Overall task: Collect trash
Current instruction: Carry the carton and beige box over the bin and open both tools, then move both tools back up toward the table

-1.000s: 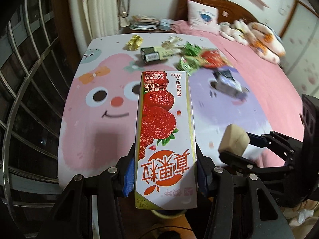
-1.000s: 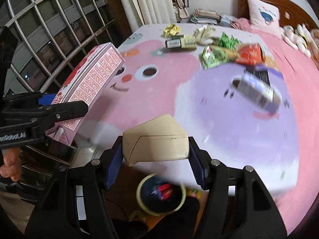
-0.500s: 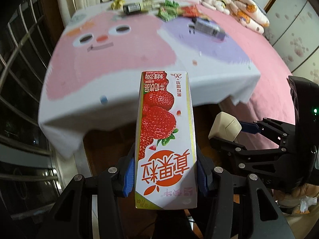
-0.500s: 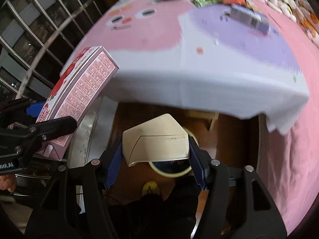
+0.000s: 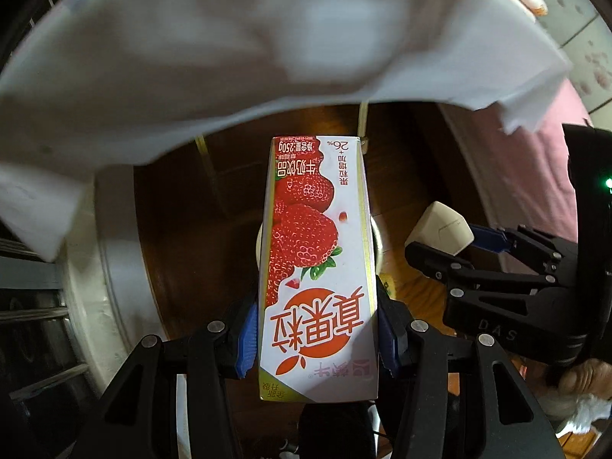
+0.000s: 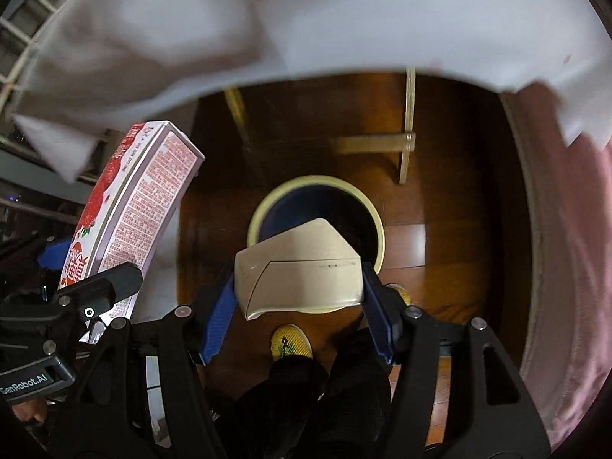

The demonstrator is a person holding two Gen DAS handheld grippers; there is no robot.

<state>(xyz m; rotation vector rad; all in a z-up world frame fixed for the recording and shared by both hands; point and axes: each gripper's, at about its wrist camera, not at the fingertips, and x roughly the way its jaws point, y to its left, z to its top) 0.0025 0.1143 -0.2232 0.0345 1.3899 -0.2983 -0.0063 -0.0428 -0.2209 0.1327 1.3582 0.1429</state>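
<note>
Two grippers clamp glossy carton (image 5: 317,267), beige box (image 6: 300,267).

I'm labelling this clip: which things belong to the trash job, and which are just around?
Job:
- red-and-white strawberry milk carton, in left tool
- beige angular plastic piece, in right tool
- round cream-rimmed bin

Around:
- white tablecloth
- brown wooden floor
- yellow shoe
</note>
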